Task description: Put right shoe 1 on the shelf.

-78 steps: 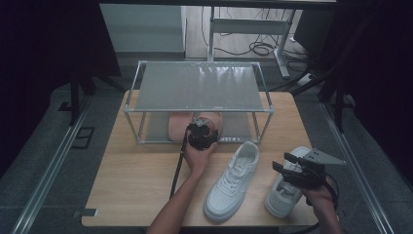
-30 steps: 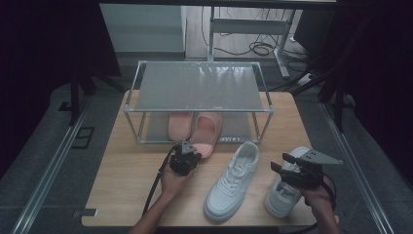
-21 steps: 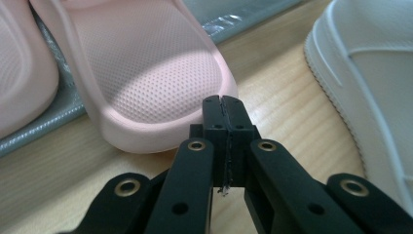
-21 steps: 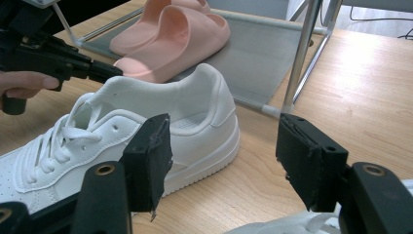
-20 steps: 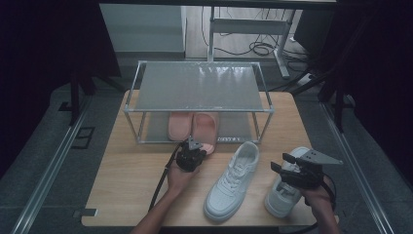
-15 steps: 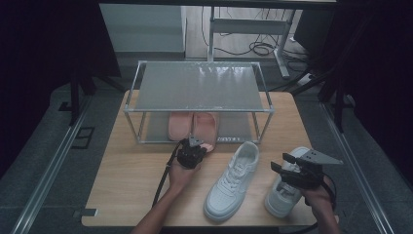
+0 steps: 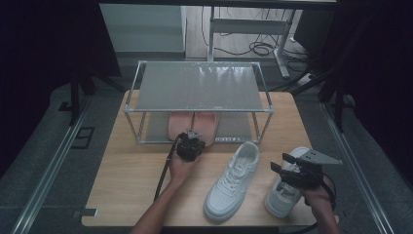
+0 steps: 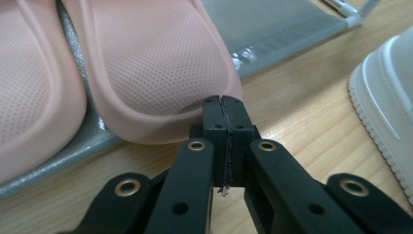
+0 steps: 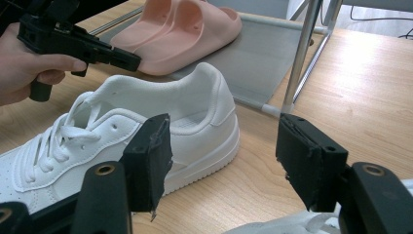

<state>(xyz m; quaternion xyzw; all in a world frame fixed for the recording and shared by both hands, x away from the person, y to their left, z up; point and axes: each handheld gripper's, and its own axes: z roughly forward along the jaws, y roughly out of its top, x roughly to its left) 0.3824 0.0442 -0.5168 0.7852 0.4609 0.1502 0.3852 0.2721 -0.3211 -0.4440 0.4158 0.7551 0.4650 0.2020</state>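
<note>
The left gripper has its fingers pressed together with nothing between them, their tips touching the heel edge of the right-hand pink slipper, which lies beside its twin on the lower shelf of the metal rack. The right gripper, fingers spread wide and empty, hovers near two white sneakers on the worktop.

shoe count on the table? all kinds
4. Two pink slippers side by side on the rack's lower shelf; one white sneaker on the tabletop; another white sneaker below the right gripper.
</note>
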